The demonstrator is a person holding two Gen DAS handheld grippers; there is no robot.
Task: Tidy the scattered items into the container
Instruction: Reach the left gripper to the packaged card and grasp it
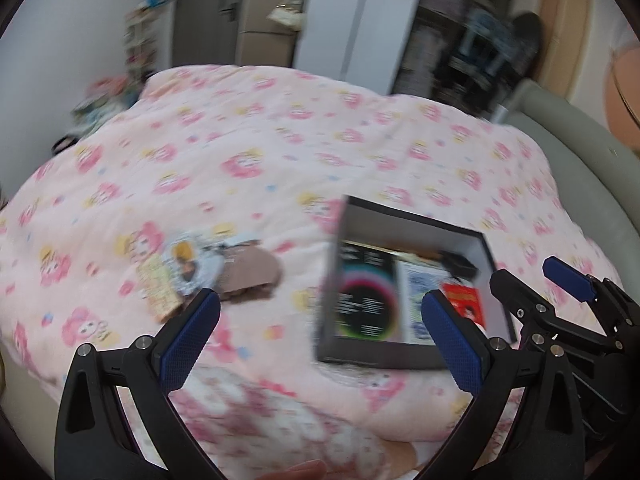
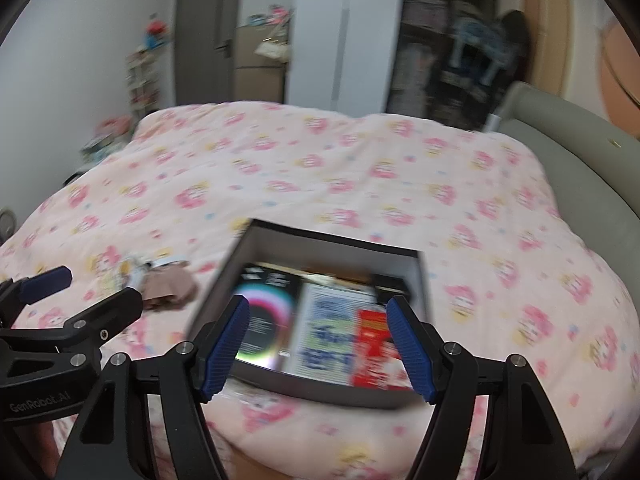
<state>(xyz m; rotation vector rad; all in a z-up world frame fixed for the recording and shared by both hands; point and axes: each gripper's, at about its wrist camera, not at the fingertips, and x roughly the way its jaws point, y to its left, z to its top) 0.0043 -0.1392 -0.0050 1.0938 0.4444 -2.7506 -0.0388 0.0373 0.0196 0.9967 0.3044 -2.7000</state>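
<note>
Clutter (image 1: pixel 208 276) (brown cloth, printed cards) is lying on the pink quilt (image 1: pixel 280 152), just ahead-left of the left gripper (image 1: pixel 324 340), which is hanging wide open, gripping nothing. Box (image 1: pixel 412 284) is sitting ahead-right. Right gripper (image 2: pixel 320 344) is hovering over the box, spread wide, empty.

Pink cartoon-print quilt (image 2: pixel 360 168) covers the bed. Grey padded headboard (image 2: pixel 568 148) at right. Dark tall bookcase (image 2: pixel 444 40) beyond (contents blurred). Grey door (image 2: pixel 208 40) shut, beside a tan cabinet (image 2: pixel 260 76).
</note>
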